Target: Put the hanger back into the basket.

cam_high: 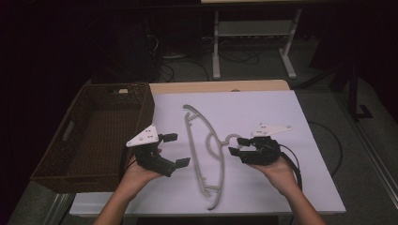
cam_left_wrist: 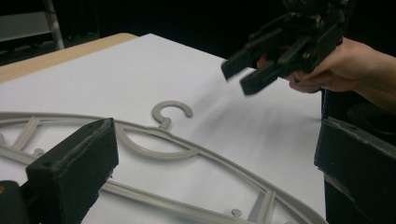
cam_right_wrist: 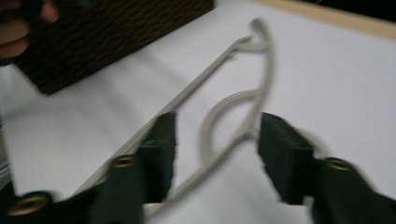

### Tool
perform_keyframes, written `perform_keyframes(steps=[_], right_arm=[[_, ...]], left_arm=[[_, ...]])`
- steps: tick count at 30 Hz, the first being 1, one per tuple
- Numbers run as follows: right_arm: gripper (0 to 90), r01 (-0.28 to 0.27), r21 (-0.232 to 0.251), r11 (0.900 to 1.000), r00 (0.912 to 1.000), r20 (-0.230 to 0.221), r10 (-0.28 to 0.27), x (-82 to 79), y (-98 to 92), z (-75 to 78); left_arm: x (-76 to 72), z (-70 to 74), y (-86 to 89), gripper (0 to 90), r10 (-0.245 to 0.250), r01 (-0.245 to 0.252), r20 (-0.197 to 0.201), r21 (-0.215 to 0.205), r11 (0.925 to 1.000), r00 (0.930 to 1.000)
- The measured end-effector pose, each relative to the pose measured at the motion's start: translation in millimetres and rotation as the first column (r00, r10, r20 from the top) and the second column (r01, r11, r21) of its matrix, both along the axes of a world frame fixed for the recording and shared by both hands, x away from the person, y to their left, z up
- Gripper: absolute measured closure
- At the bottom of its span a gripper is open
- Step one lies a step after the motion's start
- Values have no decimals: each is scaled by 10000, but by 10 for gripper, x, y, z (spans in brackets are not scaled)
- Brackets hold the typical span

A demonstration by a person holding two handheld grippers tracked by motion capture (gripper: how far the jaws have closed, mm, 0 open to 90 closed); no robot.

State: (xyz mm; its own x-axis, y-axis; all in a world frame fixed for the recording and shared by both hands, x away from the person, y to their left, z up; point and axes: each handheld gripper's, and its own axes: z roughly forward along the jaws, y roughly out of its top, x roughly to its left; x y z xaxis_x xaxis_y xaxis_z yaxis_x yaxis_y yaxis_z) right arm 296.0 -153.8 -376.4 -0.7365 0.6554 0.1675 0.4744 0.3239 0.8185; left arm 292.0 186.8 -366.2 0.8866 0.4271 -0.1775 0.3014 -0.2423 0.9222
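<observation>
One hanger, one basket, two grippers.
Hanger flat between left gripper and right gripper; both jaws apart, empty; basket beyond left gripper.

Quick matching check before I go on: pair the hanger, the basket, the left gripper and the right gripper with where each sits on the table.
1. hanger
2. basket
3. left gripper
4. right gripper

a. at the table's left edge
b. flat on the white sheet, mid-table
c. jaws beside the hook end of the hanger
d. between the basket and the hanger, jaws wide

Pairs: 1-b, 2-a, 3-d, 4-c
</observation>
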Motion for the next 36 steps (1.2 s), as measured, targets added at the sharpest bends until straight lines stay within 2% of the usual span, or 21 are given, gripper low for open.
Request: perform_keyframes(steps=[1,2,3,4,6,7,8,11,15,16,17,18,20,22,24,25,28,30,31,34,36], right_arm=[[610,-193,-128,9997,9997,-172,191,-5,58,-25],[610,-193,-128,9997,9997,-172,191,-5,58,-25],[709,-596,-354,9976,9977,-356,584,-15,170,-79],[752,-765,-494,9958,9961,-471,742,-19,229,-108],[794,-890,-658,9939,9940,-688,845,-24,291,-135],[869,-1215,-915,9884,9888,-976,1125,-18,398,-198],[890,-1442,-1133,9830,9863,-974,1335,-10,449,-235],[891,-1880,-1546,9699,9761,-1389,1671,-16,586,-320],[892,-2419,-2171,9457,9605,-1919,2016,-51,701,-450],[892,-2419,-2171,9457,9605,-1919,2016,-51,701,-450],[892,-2587,-2502,9330,9553,-2096,2087,-68,726,-501],[892,-2654,-2620,9279,9531,-2164,2115,-70,732,-519],[892,-2686,-3076,9128,9553,-2067,2114,-68,726,-541],[892,-2698,-3124,9108,9526,-2250,2050,-73,716,-543],[893,-2723,-3143,9094,9529,-2194,2095,-67,703,-545],[893,-2690,-3323,9040,9556,-2092,2075,-60,682,-540],[893,-2605,-3308,9070,9547,-2285,1909,-58,643,-528],[893,-2607,-3423,9027,9567,-2168,1941,-43,620,-536],[893,-2493,-3512,9025,9571,-2316,1742,-43,589,-532],[893,-2273,-3864,8939,9628,-2269,1468,-23,515,-543],[893,-1988,-3973,8959,9670,-2281,1134,-9,435,-536]], left_arm=[[0,0,0,0,0,0,0,0,10000,10000],[2,-16,-8,0,2,-2,1,13,10000,10000],[6,-29,-11,0,-8,8,13,81,10000,10000],[8,-47,-19,0,-1,1,-16,36,10000,10000],[13,-75,-29,0,-2,3,-51,97,10000,10000],[16,-89,-33,0,-18,18,-48,96,10000,10000],[16,-99,-37,0,-30,31,-83,98,9999,10000],[23,-145,-34,0,0,1,-61,106,9999,10000],[28,-223,-42,0,12,-9,-115,208,9998,9999],[28,-223,-42,0,12,-9,-115,208,9998,9999],[34,-247,-47,0,-2,5,-105,303,9995,9999],[42,-296,-57,0,10,0,-206,503,9987,9998],[46,-320,-60,0,38,-24,-241,581,9983,9997],[56,-361,-64,0,69,-45,-315,765,9971,9995],[59,-391,-66,0,72,-39,-388,841,9965,9992],[64,-402,-64,0,65,-29,-381,929,9957,9993],[64,-426,-70,0,149,-94,-459,1167,9931,9988],[66,-438,-67,0,143,-79,-481,1303,9914,9987],[67,-450,-70,0,159,-84,-490,1486,9889,9987],[69,-463,-70,0,167,-83,-482,1695,9855,9987],[70,-465,-66,0,148,-62,-493,1697,9855,9987]])
